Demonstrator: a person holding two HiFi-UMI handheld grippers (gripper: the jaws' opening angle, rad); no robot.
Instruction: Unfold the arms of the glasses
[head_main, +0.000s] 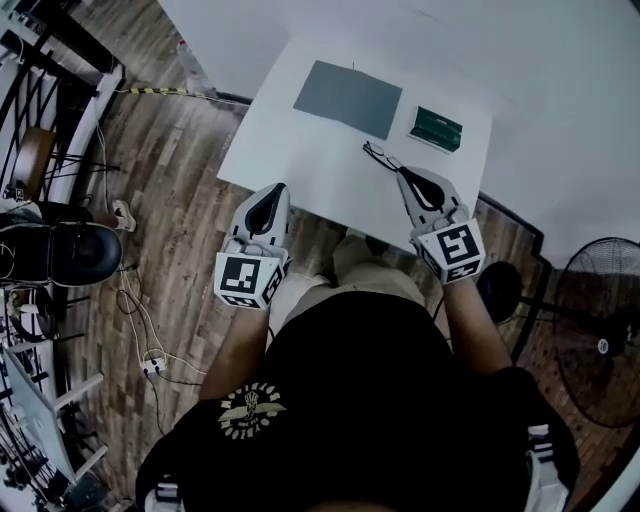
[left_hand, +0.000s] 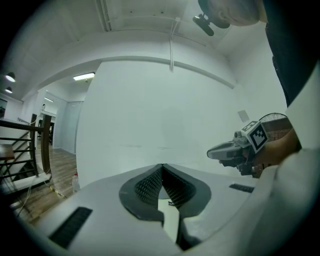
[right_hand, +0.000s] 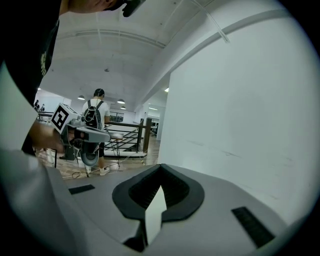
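The dark-framed glasses (head_main: 379, 154) lie on the white table (head_main: 300, 160), just right of its middle; whether their arms are folded is too small to tell. My right gripper (head_main: 404, 174) points at them from the near side, tips just short of the frame, jaws shut and empty. My left gripper (head_main: 277, 189) hovers over the table's near edge, further left, also shut on nothing. In the left gripper view the pads (left_hand: 150, 186) meet at the tip. In the right gripper view the jaws of my right gripper (right_hand: 160, 167) are closed against a white wall.
A grey mat (head_main: 347, 98) and a green box (head_main: 436, 128) lie further back on the table. A standing fan (head_main: 598, 335) is on the floor at the right, a dark chair (head_main: 60, 252) and cables at the left. A person with a backpack (right_hand: 95, 116) stands far off.
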